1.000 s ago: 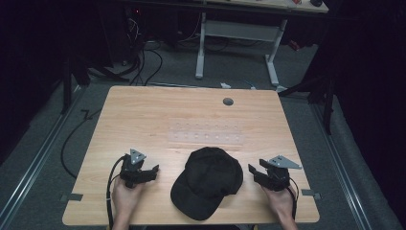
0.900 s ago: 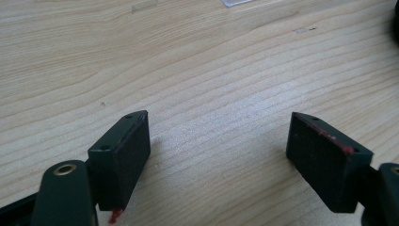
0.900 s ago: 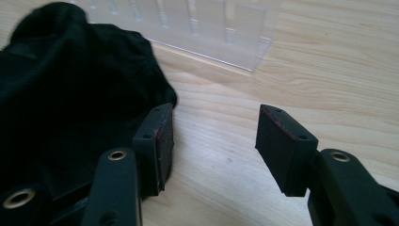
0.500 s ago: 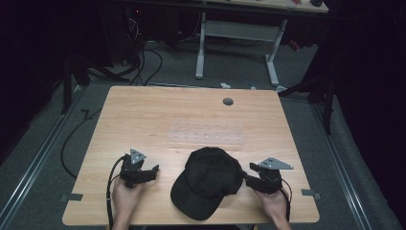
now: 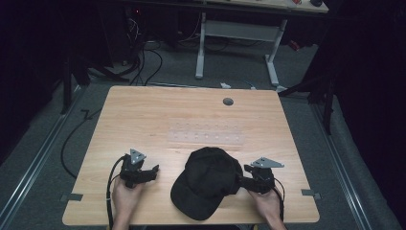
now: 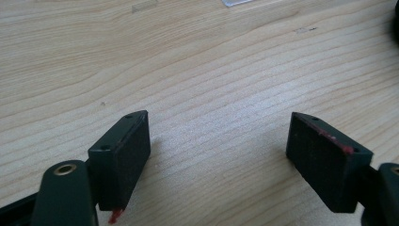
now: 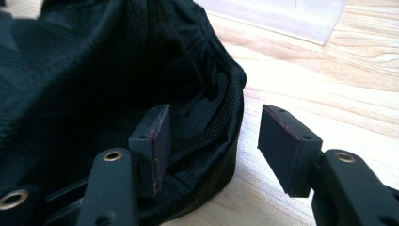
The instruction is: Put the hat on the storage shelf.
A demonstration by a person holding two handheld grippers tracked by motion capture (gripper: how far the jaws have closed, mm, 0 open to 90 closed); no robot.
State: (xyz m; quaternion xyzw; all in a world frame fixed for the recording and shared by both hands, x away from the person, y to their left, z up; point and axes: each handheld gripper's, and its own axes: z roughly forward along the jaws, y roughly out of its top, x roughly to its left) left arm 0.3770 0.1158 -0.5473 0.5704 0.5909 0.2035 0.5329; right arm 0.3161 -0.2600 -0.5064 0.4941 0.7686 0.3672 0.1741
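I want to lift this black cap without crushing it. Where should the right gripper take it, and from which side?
Probably the back rim of the cap, coming in level from its right side. There the edge is a thin band of fabric that stands up off the table, and the right gripper, jaws open, already straddles it.

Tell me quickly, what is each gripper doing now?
Left gripper: open, nothing between the jaws.
Right gripper: open, jaws just widened around the cap rim, not gripping.

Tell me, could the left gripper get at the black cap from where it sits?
Probably yes. The left gripper rests on the table with open jaws pointing toward the black cap, and bare wood lies between them. It isn't touching the cap yet.
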